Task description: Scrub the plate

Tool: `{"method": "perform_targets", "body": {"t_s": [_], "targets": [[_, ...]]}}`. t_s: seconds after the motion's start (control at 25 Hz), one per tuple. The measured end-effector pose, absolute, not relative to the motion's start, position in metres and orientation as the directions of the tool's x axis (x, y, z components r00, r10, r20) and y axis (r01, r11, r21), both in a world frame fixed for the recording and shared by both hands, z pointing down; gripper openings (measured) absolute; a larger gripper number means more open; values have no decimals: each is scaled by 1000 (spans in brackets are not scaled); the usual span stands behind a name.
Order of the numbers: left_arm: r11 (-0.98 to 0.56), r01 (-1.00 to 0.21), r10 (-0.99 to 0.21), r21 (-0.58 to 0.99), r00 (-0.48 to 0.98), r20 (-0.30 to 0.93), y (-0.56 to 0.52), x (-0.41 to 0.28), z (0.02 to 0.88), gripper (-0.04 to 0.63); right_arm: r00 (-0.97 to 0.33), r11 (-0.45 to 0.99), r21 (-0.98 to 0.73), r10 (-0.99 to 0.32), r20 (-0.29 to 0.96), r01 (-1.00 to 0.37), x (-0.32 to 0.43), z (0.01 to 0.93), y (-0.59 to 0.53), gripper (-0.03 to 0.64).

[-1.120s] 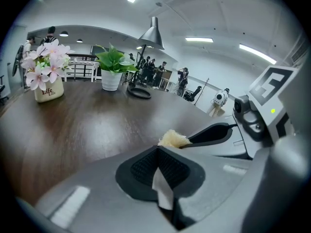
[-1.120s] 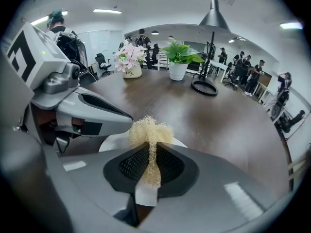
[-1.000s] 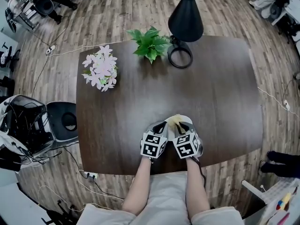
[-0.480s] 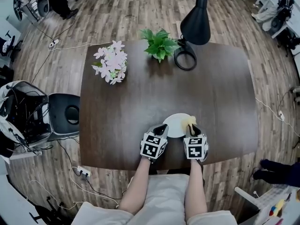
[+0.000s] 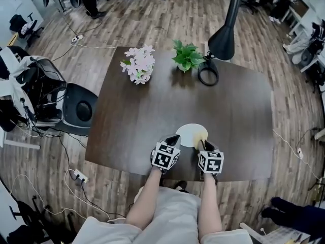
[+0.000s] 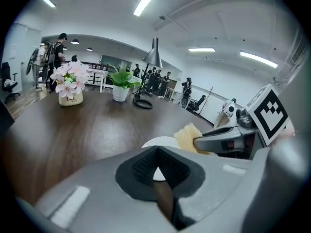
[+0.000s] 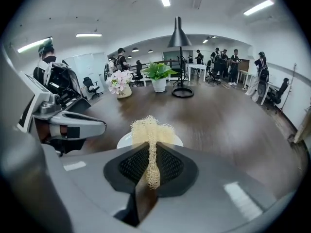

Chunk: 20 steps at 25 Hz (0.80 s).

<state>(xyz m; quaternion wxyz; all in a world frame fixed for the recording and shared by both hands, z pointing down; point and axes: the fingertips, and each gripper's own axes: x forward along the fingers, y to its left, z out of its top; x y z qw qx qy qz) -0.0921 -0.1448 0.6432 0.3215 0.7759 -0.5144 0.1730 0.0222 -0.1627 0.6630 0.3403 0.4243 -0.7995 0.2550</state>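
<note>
A round white plate lies flat on a dark, wood-grained table, close to the edge where a person sits with a gripper in each hand. The left gripper meets the plate at its left rim; in the left gripper view its ribbed black pads are clenched, with a sliver of the white rim pinched between them. The right gripper comes at the plate's right side, its jaws clamped on a pale yellow scrub pad of coarse, open-fibred mesh that is squeezed thin between the pads and fans out ragged above them. The pad's loose end rests over the plate's right portion, just beside the left gripper's jaws.

Beyond the plate, at the table's far edge, stand three things in a row: a bunch of pink flowers in a small pale pot to the far left, a leafy green potted plant straight beyond, and a black lamp with a cone shade and ring-shaped base to the far right. All stand well apart from the plate.
</note>
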Motion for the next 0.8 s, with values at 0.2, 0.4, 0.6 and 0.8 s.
{"method": "perform_targets", "body": {"t_s": [0.2, 0.4, 0.6, 0.8], "targets": [[-228, -931, -718, 285, 358, 597, -116, -84, 631, 2, -445, 565, -105, -506, 739, -818, 26, 646, -144, 66], [-200, -945, -746, 259, 318, 585, -95, -74, 620, 2, -459, 580, -89, -531, 713, -810, 38, 634, -125, 64], [-189, -951, -761, 244, 299, 576, -80, -67, 620, 2, -466, 572, -96, -546, 697, -814, 48, 635, -115, 64], [-187, -952, -768, 241, 295, 568, -72, -58, 616, 2, -469, 569, -93, -563, 680, -817, 59, 628, -107, 64]]}}
